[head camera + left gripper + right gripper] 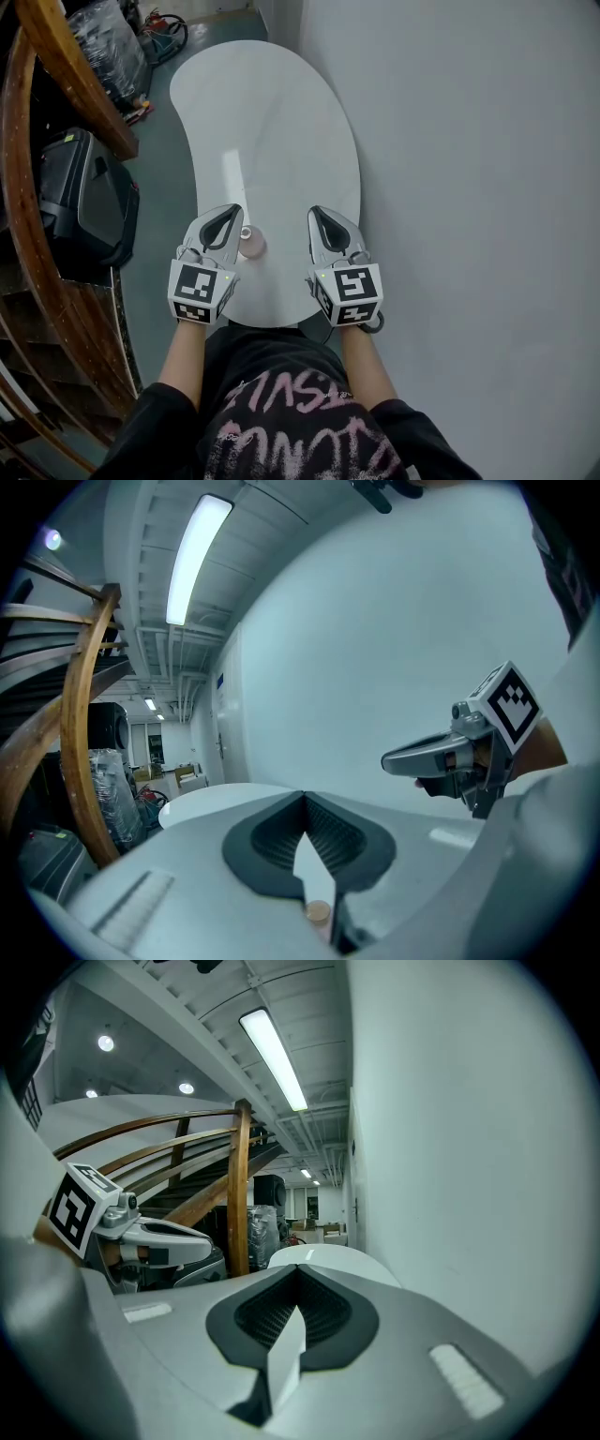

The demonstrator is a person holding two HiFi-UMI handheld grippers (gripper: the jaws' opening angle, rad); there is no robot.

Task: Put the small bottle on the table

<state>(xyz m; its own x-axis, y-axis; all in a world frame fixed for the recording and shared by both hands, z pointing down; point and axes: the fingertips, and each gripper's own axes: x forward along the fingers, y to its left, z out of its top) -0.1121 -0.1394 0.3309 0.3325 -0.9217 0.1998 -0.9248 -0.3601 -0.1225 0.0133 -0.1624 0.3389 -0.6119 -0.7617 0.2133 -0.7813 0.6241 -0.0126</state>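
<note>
Wooden stair rail (56,56) and black case (80,197) sit far left. Left gripper (231,216): jaws pressed together at the tips, gripping nothing. Small bottle (251,244) sits on the white table (272,122) near its close end, just right of the left gripper's tips. Its cap shows low in that gripper's own view. Right gripper (319,217): jaws together, empty. Marker cubes (200,292) show black-and-white square patterns. Pink shirt lettering (281,422) is unreadable.
</note>
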